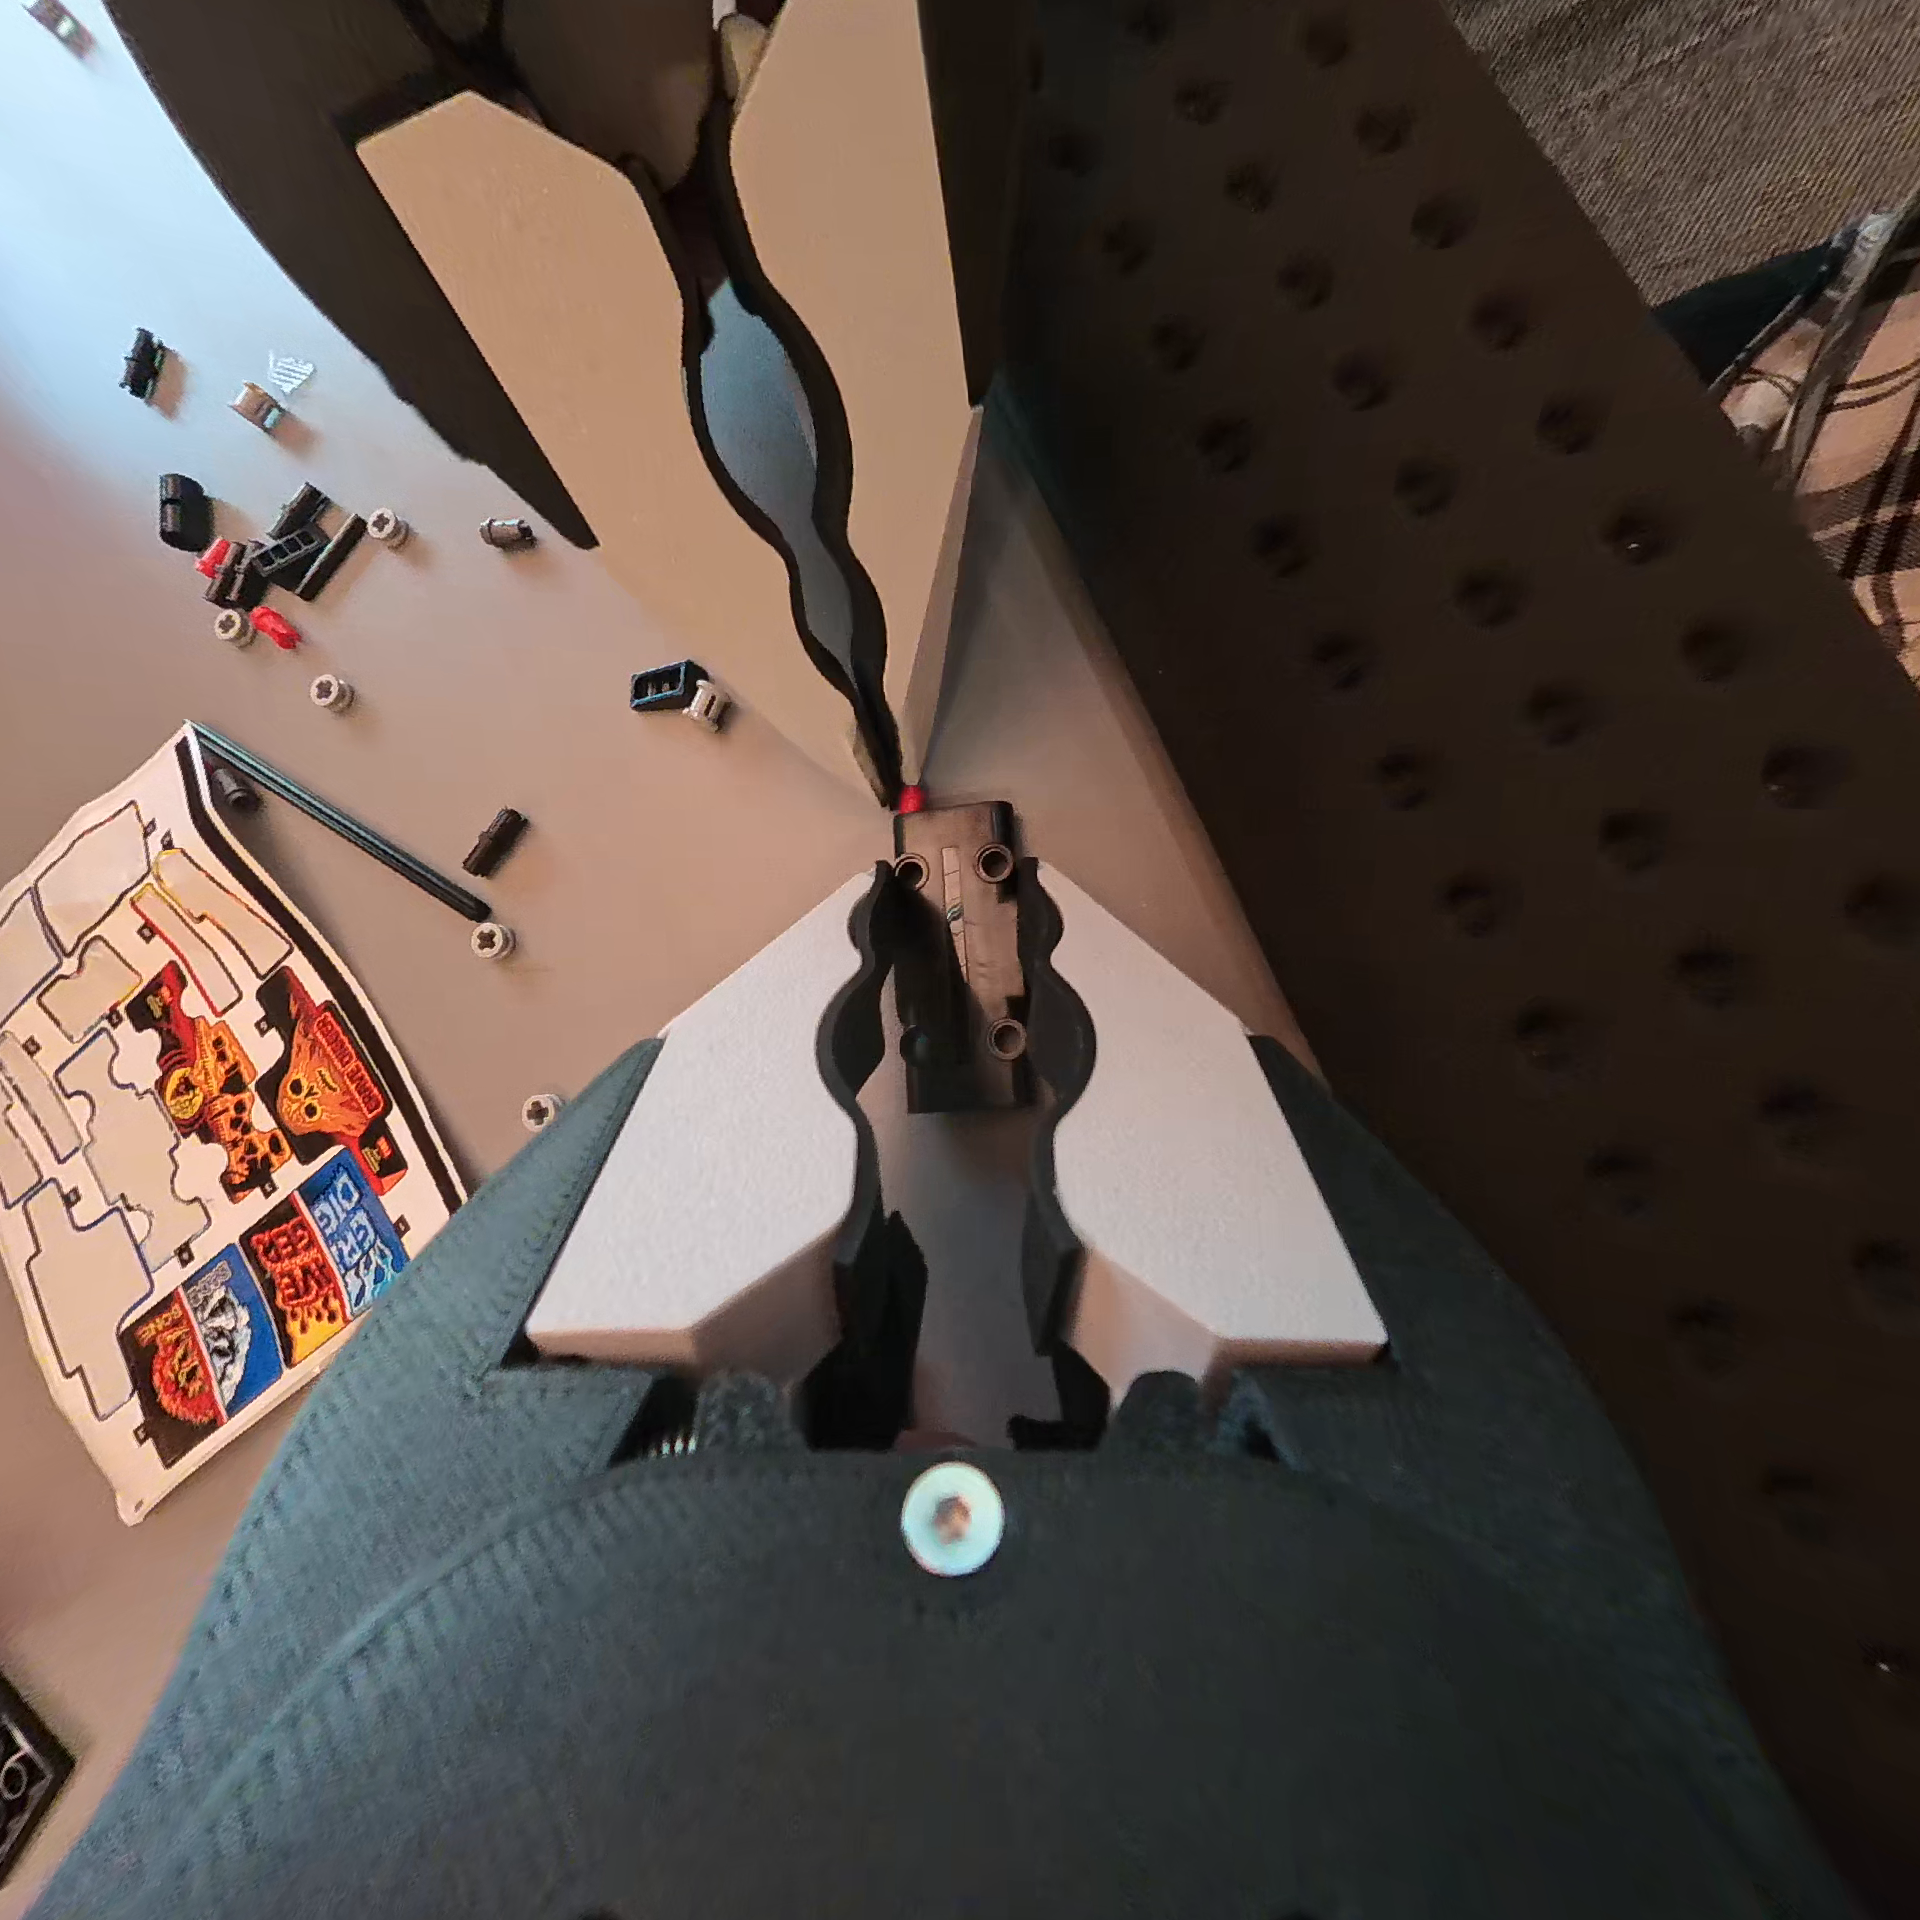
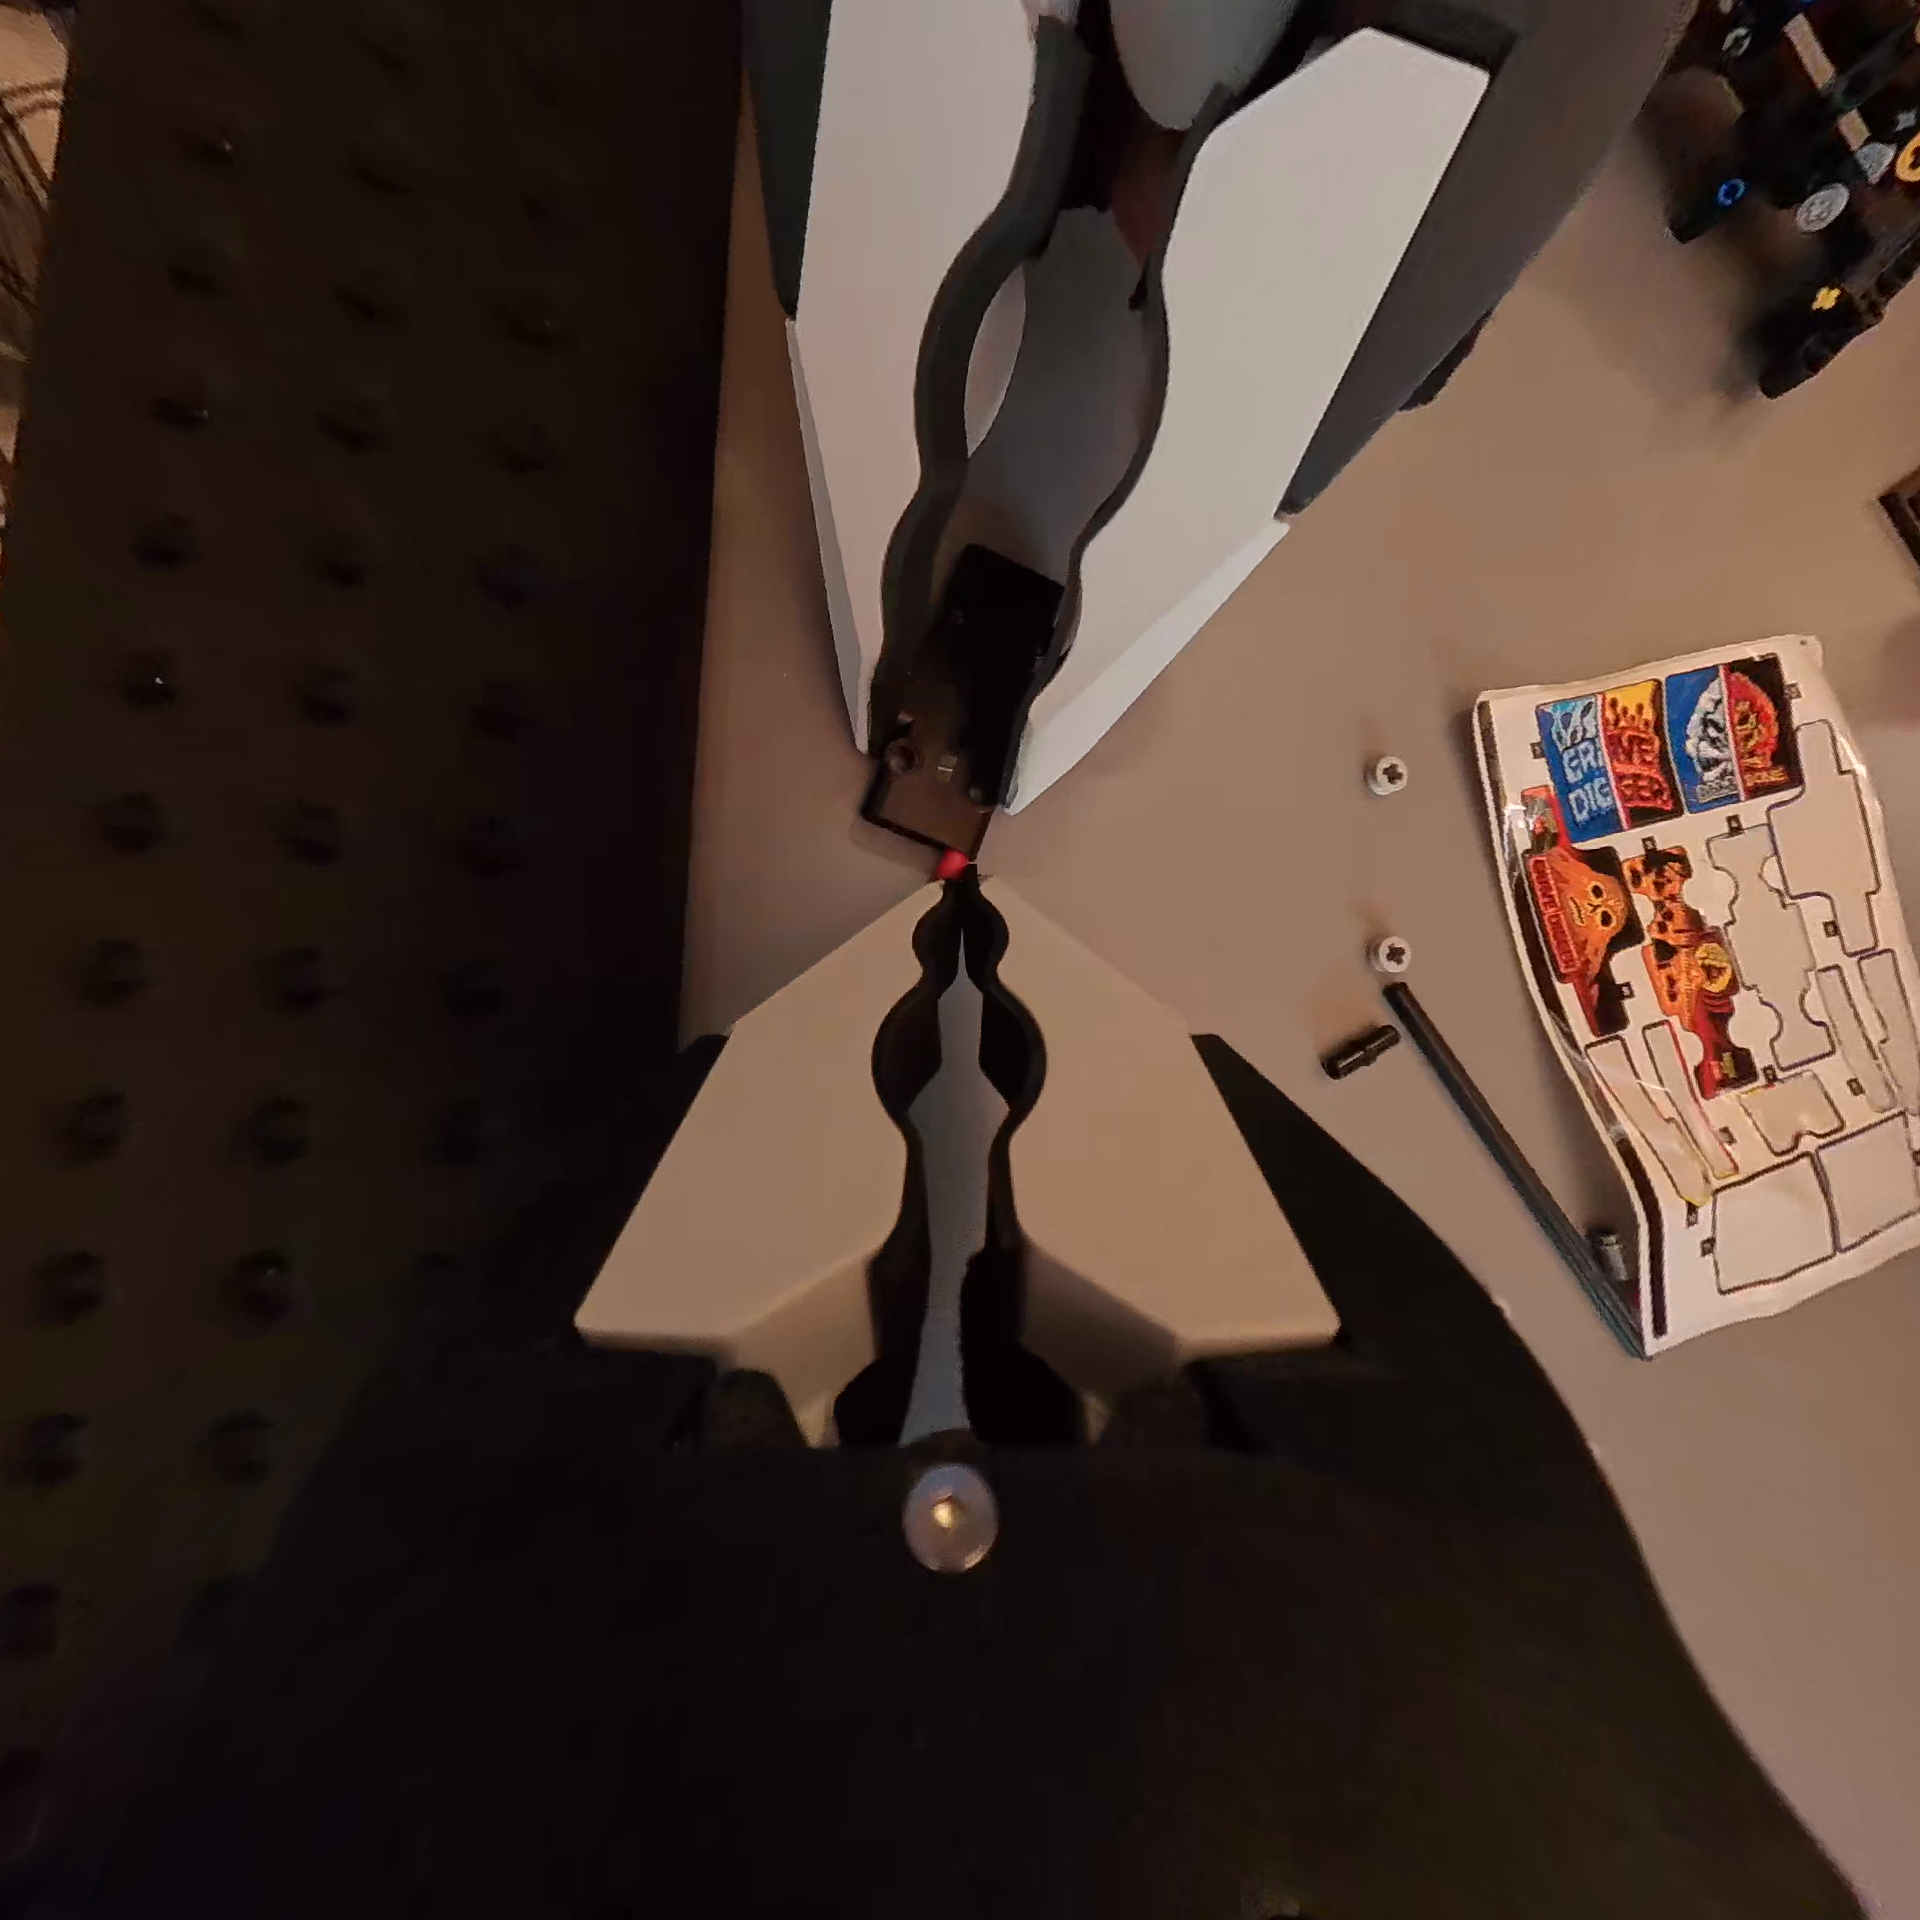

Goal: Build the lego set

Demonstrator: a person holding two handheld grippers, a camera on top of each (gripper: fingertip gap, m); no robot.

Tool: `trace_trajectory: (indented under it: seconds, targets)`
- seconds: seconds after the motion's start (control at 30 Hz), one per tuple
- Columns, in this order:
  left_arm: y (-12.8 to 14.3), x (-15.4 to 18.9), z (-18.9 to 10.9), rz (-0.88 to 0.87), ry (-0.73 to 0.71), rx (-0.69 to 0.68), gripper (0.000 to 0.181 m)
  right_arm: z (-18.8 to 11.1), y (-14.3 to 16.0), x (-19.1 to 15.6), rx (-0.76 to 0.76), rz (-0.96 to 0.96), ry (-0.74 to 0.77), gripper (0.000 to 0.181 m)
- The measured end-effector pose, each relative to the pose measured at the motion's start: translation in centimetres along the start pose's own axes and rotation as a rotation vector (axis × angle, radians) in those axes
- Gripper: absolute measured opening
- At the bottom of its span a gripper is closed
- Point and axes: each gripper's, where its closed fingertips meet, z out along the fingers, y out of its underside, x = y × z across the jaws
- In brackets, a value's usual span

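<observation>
Left gripper [image 1: 954, 914] clamps a black lego block [image 1: 961, 956] with round holes, jaws closed on its sides. At twelve o'clock the right gripper [image 1: 891, 784], fingertips pinched nearly together, holds a small red pin [image 1: 911, 798] against the block's far end. At nine o'clock a sticker sheet [image 1: 197, 1132] lies on the grey table [image 1: 582, 935], a black axle [image 1: 343, 821] beside it; loose lego pieces [image 1: 275, 556] scatter toward ten o'clock. At three o'clock runs a dark studded board [image 1: 1507, 727].
</observation>
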Motion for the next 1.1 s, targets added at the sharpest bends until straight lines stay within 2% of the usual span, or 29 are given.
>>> trace_trajectory:
  seconds: [0.33,0.47,0.67,0.77,0.87,1.0,1.1]
  targets:
    - [0.1,-0.2,0.0,-0.014,-0.01,-0.005,0.023,0.0,-0.1,0.6,0.029,0.063,-0.002,0.0]
    - [0.1,-0.3,0.0,-0.026,-0.019,-0.006,0.023,-3.2,0.1,2.6,0.115,0.169,0.094,0.005]
    - [0.2,-0.5,0.0,-0.038,-0.028,-0.012,0.024,-7.5,4.7,5.7,0.028,0.308,0.302,0.009]
    - [0.3,-0.7,-0.1,-0.038,-0.04,-0.019,0.024,-9.1,6.6,6.4,0.002,0.366,0.319,0.01]
    - [0.3,-0.9,-0.2,-0.04,-0.048,-0.023,0.026,-9.4,7.9,6.4,-0.079,0.36,0.314,0.013]
    - [0.4,-0.9,-0.2,-0.055,-0.044,-0.022,0.028,-8.2,7.6,5.8,-0.083,0.371,0.267,0.014]
    - [0.3,-0.9,-0.2,-0.061,-0.035,-0.016,0.028,-7.5,7.8,7.2,-0.122,0.337,0.308,0.014]
